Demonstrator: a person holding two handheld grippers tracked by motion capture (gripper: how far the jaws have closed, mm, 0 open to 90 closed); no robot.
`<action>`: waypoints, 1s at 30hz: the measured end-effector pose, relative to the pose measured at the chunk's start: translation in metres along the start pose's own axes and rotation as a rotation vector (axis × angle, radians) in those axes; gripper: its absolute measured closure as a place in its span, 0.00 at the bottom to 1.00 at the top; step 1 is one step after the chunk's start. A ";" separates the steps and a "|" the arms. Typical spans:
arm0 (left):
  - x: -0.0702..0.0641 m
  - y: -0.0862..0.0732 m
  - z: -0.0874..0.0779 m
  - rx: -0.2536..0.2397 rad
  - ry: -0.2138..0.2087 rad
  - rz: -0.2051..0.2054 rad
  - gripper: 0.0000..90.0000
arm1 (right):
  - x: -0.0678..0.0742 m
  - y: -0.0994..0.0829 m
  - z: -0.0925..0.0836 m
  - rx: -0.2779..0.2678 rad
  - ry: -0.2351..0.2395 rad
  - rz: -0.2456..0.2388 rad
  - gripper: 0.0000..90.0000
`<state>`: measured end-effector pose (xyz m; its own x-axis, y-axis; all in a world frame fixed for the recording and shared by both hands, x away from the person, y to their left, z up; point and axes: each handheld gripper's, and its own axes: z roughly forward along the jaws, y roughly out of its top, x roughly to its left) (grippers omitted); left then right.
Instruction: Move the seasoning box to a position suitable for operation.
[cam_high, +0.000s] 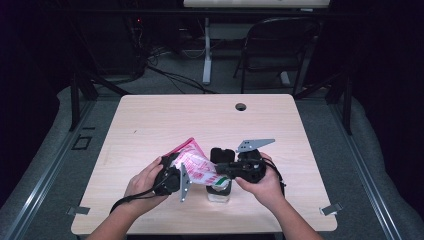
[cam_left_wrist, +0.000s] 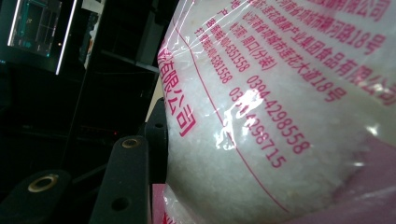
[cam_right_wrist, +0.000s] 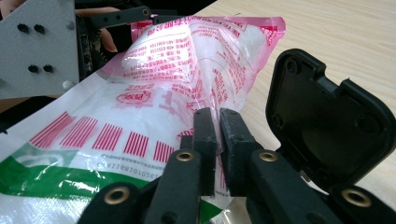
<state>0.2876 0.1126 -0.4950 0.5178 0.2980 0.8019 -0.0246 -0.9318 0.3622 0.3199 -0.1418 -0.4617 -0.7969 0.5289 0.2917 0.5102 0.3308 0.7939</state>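
Bag (cam_right_wrist: 154, 84) hangs pinched between both tools, above the table (cam_high: 150, 120).

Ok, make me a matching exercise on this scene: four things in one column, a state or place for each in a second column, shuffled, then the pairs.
Things:
1. right claw
2. left claw
3. black lid
4. clear jar

States or places:
A. flipped open, standing up beside the bag
B. stands on the table below the bag's lower end
C. pinches a thin edge of the bag between shut jaws
D. holds the bag's fat, grain-filled part

Pairs: 1-C, 2-D, 3-A, 4-B
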 end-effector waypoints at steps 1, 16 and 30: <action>0.000 0.000 0.000 0.000 0.001 0.002 0.63 | 0.000 0.000 0.000 0.001 0.001 -0.004 0.97; 0.001 0.001 -0.002 0.009 0.028 0.051 0.64 | 0.001 0.001 0.001 0.019 -0.025 -0.027 1.00; -0.002 0.002 -0.004 0.014 0.069 0.110 0.64 | 0.000 -0.001 0.002 0.018 -0.043 -0.028 1.00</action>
<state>0.2828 0.1107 -0.4942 0.4527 0.2068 0.8674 -0.0663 -0.9622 0.2640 0.3206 -0.1405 -0.4636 -0.7969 0.5517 0.2459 0.4935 0.3600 0.7917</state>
